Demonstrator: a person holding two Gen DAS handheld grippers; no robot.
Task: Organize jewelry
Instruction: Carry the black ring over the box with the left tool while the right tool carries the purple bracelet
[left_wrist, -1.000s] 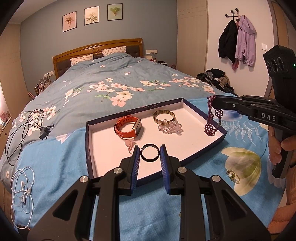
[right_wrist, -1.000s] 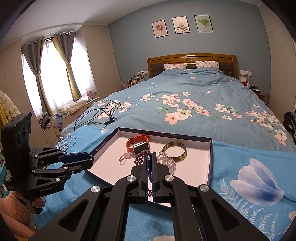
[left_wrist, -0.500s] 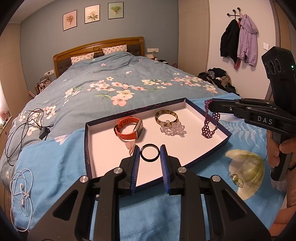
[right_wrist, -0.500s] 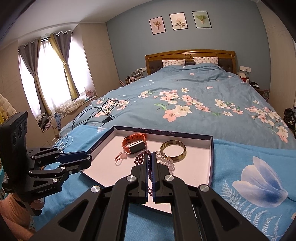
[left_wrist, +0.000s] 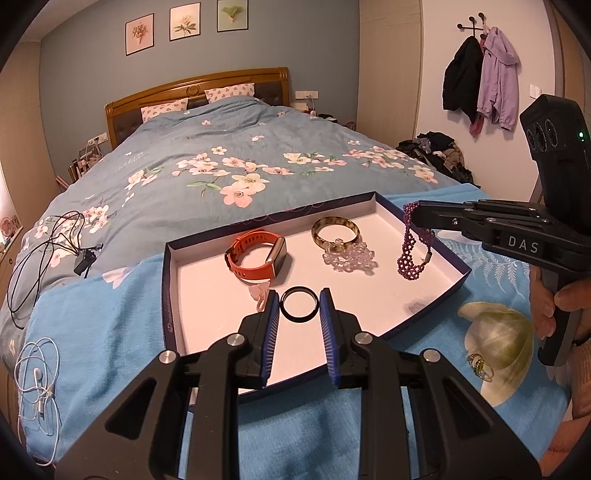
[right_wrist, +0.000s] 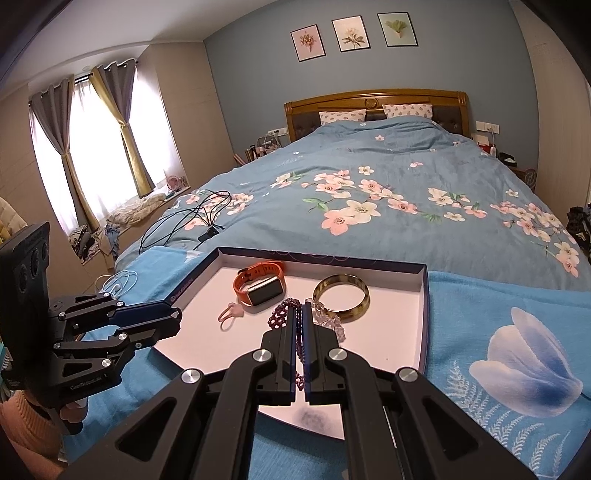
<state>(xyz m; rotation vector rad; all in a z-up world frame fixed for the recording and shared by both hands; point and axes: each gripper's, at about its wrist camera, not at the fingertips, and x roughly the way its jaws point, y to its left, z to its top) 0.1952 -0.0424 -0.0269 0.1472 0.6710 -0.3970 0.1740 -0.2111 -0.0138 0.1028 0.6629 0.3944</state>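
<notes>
right hand-held gripper (right_wrist: 300, 314) pinching purple bead bracelet (left_wrist: 413, 248) above tray (left_wrist: 421, 325)

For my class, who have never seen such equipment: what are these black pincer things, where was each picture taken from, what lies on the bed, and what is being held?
No robot here: a person holds a hand-operated two-finger gripper in each hand, each carrying a wide-angle camera looking along its fingers. So one picture looks out from the left gripper, the other from the right gripper.

On the bed sits a shallow tray holding an orange smartwatch, a tortoiseshell bangle, a clear bead bracelet and a small pink piece.

The left gripper pinches a black ring. The right gripper is shut on a purple bead bracelet, which dangles over the tray.
</notes>
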